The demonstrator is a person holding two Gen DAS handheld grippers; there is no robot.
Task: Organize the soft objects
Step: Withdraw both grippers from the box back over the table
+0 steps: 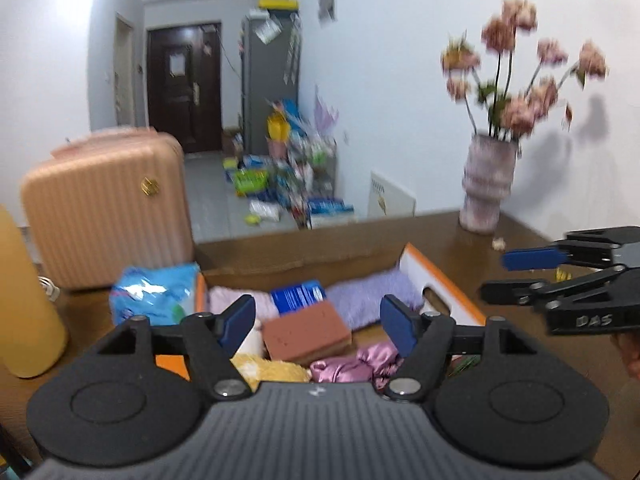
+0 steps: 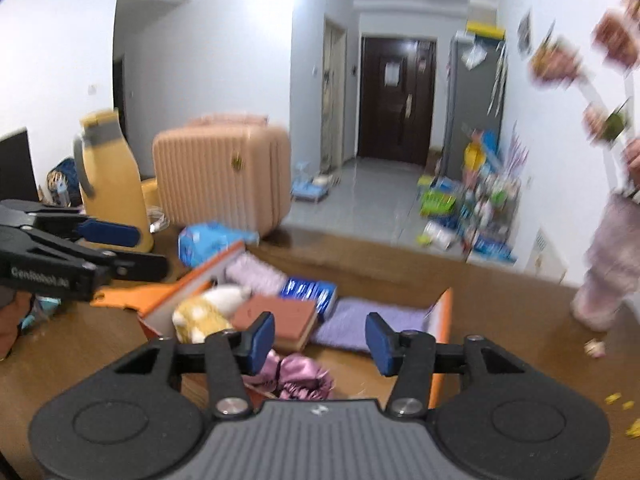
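An open orange-edged cardboard box (image 1: pixel 444 280) (image 2: pixel 442 320) sits on the brown table. It holds a red-brown sponge (image 1: pixel 306 330) (image 2: pixel 276 318), a purple towel (image 1: pixel 368 294) (image 2: pixel 376 322), a pink towel (image 1: pixel 236 300) (image 2: pixel 256 272), a blue packet (image 1: pixel 298 294) (image 2: pixel 308 290), a yellow plush toy (image 1: pixel 268 368) (image 2: pixel 200 314) and pink satin cloth (image 1: pixel 352 364) (image 2: pixel 298 376). My left gripper (image 1: pixel 318 324) is open and empty above the box. My right gripper (image 2: pixel 318 338) is open and empty above the box, and shows in the left wrist view (image 1: pixel 508 276).
A blue plastic pack (image 1: pixel 154 294) (image 2: pixel 208 240) lies left of the box. A yellow thermos (image 2: pixel 110 184) and a pink suitcase (image 1: pixel 108 208) (image 2: pixel 222 174) stand at the left. A vase of pink flowers (image 1: pixel 486 186) stands at the table's far right edge.
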